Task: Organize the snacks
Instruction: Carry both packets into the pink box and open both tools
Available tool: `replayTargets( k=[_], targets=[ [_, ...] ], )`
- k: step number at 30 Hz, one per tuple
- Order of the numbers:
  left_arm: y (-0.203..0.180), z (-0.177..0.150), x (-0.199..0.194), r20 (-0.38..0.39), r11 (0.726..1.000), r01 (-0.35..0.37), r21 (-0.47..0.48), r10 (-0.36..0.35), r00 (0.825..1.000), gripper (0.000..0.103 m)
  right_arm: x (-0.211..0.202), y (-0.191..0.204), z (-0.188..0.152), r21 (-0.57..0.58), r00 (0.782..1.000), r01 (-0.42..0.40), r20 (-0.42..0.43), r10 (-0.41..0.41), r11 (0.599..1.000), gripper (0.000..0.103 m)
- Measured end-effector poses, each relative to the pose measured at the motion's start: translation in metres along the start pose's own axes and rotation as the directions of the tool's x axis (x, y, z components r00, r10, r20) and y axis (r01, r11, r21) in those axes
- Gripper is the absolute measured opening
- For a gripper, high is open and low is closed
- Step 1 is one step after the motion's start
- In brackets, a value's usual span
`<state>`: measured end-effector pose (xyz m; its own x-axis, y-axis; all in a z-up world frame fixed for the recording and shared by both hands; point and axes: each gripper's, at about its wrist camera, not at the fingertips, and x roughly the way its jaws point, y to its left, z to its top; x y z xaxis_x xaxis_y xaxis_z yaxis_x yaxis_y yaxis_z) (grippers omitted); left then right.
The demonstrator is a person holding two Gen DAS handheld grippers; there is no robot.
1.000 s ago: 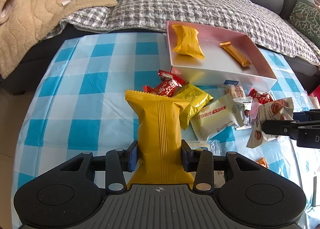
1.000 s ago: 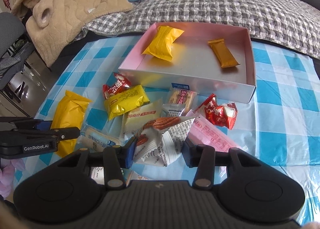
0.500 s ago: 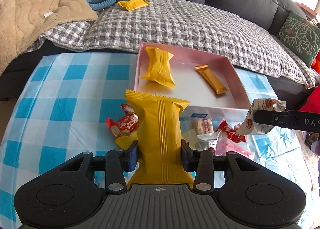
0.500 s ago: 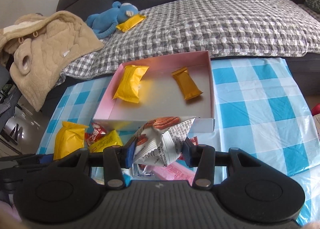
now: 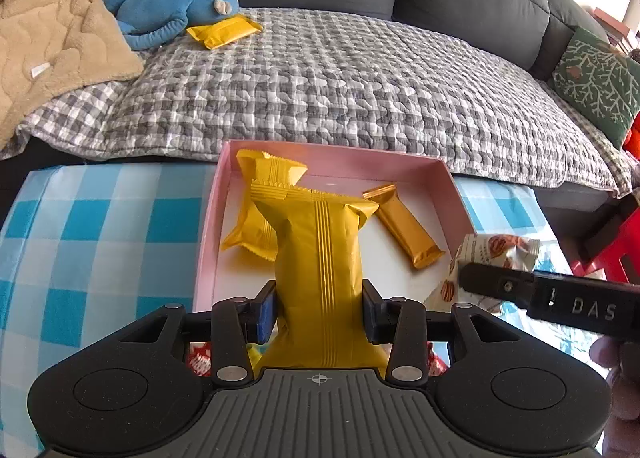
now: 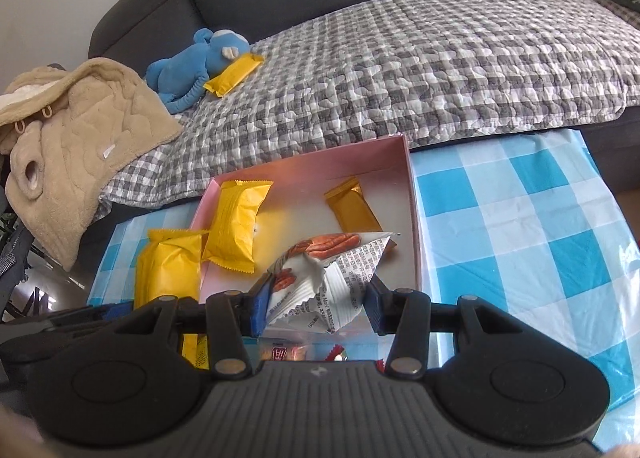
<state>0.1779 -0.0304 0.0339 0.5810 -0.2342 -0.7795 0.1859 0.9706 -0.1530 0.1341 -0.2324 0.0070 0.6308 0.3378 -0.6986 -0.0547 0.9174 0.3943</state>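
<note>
the letters "das" stand in white on the black side of the right gripper (image 5: 460, 278), as seen from the left wrist. the white pecan packet (image 6: 324, 278) held in that gripper carries small dark print on its folded face, too fine and creased to read. a red wrapper (image 5: 199, 358) under the left gripper shows white characters, illegible.

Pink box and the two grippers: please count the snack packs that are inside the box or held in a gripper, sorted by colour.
Yellow packs: 2, one in the pink box at, one held by the left gripper at
Orange-gold bar: 1, in the box
White pecan pack: 1, held by the right gripper
Total: 4
</note>
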Motion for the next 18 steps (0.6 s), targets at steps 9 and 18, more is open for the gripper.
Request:
replayTargets(
  k=[9, 18],
  targets=[
    [-0.012, 0.026, 0.057, -0.019, 1.000, -0.007, 0.026, 0.008, 1.000, 0.039, 0.030, -0.012, 0.007, 0.003, 0.999, 0.002, -0.039, -0.002, 1.000, 0.043],
    [-0.022, 0.035, 0.091, -0.015, 1.000, -0.005, 0.026, 0.005, 1.000, 0.040, 0.042, -0.020, 0.013, 0.009, 0.999, 0.008, -0.051, -0.007, 1.000, 0.044]
  ],
)
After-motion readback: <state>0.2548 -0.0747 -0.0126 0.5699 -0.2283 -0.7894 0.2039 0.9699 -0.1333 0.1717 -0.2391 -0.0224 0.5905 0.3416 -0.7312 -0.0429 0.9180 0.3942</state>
